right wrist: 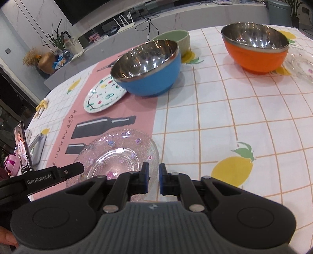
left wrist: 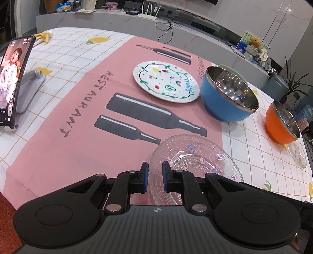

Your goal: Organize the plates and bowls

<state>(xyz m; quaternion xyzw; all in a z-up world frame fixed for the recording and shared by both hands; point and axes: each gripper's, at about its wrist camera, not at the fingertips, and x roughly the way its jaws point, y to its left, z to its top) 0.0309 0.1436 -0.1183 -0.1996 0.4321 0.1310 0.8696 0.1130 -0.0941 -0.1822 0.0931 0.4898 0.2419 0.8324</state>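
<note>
A clear glass plate [left wrist: 195, 162] lies at the near edge of the pink mat; it also shows in the right wrist view [right wrist: 117, 156]. My left gripper [left wrist: 155, 176] straddles its near rim, jaws narrowly apart, not clamped. My right gripper [right wrist: 154, 178] hovers at the plate's right rim, jaws narrowly apart and empty. A painted white plate [left wrist: 166, 82] [right wrist: 104, 95], a blue steel bowl [left wrist: 228, 93] [right wrist: 148, 66], an orange steel bowl [left wrist: 281, 123] [right wrist: 256, 45], a green bowl [right wrist: 174, 40] and a second glass plate [left wrist: 298, 154] [right wrist: 301, 64] sit farther back.
A phone on a stand [left wrist: 11, 82] [right wrist: 22, 148] stands at the table's left edge. A grey counter with a router [left wrist: 146, 16] and cables runs behind the table. My left gripper's body [right wrist: 49, 175] reaches in at the right view's left.
</note>
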